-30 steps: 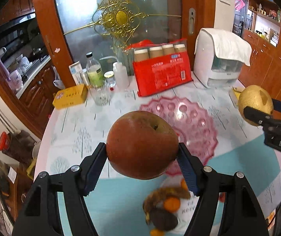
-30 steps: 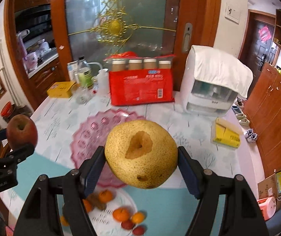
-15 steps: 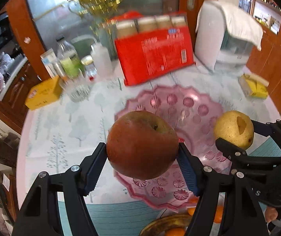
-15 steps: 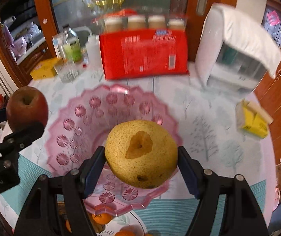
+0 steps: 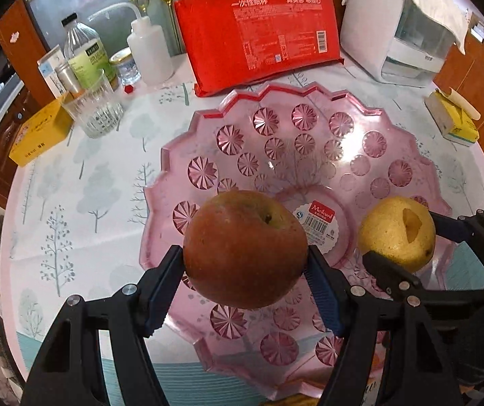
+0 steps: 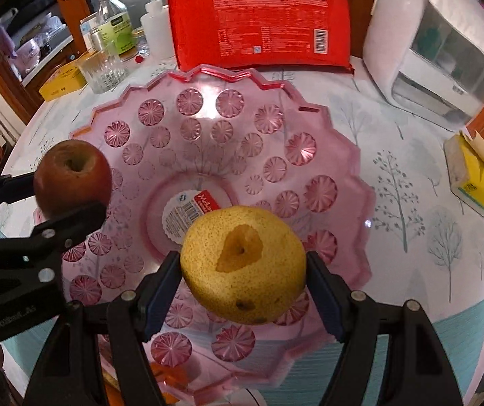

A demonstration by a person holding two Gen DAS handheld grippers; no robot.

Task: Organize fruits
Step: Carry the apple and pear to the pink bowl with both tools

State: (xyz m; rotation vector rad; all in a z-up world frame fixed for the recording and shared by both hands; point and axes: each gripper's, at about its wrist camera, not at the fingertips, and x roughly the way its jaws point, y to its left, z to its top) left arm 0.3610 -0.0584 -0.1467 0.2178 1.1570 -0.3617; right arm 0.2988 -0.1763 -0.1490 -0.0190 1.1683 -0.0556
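Hovering over the pink bowl on the counter, the left tongs are clamped on a red apple while the right tongs are clamped on a yellow pear beside it.

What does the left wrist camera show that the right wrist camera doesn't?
Left only: the apple close up, clamped in the left gripper. Right only: the pear close up, clamped in the right gripper. Both: each fruit in its gripper over the pink bowl, its centre sticker, and the red package behind.
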